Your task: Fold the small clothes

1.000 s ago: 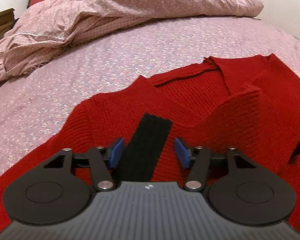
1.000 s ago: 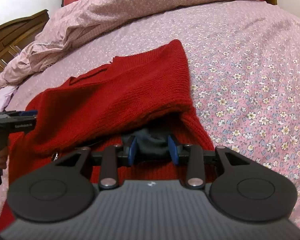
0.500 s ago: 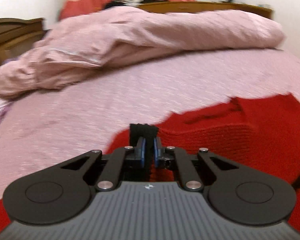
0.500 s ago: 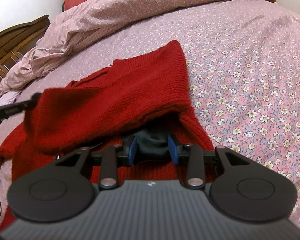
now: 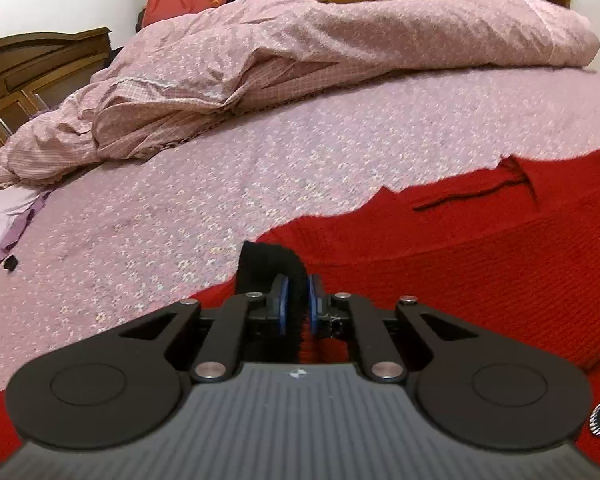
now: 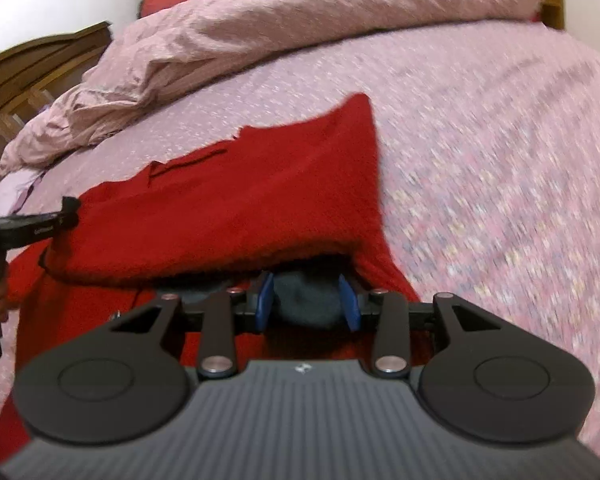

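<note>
The red knit sweater (image 6: pixel 260 200) lies half-folded on the bed (image 6: pixel 480 140), left hand-held gripper (image 5: pixel 296 304) pinching its black trim (image 5: pixel 266 260), right hand-held gripper (image 6: pixel 308 300) wide around dark fabric, folds remaining.

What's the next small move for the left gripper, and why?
Probably carry the pinched edge across toward the right side and lay it flat. The left gripper is shut on the sweater's black trim and holds it off the bedsheet, while the right gripper sits open around dark fabric, apparently pinning nothing.
</note>
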{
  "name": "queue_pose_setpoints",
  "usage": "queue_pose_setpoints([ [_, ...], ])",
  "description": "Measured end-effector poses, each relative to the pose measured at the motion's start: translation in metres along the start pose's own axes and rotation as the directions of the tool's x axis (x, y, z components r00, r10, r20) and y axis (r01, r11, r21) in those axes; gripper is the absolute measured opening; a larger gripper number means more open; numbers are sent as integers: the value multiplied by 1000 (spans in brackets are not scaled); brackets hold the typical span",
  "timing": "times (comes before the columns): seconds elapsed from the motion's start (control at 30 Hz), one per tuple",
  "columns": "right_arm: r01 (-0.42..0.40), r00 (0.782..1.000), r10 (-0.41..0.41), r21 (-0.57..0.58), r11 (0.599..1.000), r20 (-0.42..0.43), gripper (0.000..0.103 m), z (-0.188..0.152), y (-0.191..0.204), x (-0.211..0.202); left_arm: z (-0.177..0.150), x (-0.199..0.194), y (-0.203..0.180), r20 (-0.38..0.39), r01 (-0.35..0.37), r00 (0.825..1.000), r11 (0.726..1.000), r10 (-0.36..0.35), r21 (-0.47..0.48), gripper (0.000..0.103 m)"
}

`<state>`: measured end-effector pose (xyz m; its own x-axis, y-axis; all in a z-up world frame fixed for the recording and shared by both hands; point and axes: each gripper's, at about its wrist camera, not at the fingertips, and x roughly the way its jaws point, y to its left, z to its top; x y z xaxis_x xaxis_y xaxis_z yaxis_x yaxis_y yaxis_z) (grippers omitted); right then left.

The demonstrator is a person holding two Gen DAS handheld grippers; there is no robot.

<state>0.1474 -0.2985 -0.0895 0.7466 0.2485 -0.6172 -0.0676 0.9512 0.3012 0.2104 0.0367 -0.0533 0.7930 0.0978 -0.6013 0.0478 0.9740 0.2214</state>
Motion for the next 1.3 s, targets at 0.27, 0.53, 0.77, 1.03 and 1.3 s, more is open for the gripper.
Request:
queue_pose_setpoints([
  [0.27,48,996,-52,54,997,76,37,10,-9,23,10,8,-5,38,-25,999,1000,25,-2,11],
  [0.53,58,998,-57,-52,997,16,37,3,-5,10,-2,10,-1,21,-3,1000,999,2,36,20],
  [0.77,-18,1000,20,-71,997,16,38,6,-1,-19,-5,-22,21,61,2,998,1000,-3,18,55],
  [1.03,-9,997,15,-74,997,82,38,28,1,-13,-16,-39,30,37,33,999,999,-32,-34,63],
  [1.3,23,999,-20,-70,997,35,38,51,-8,37,-28,-14,12,-23,0,1000,999,1,40,63],
])
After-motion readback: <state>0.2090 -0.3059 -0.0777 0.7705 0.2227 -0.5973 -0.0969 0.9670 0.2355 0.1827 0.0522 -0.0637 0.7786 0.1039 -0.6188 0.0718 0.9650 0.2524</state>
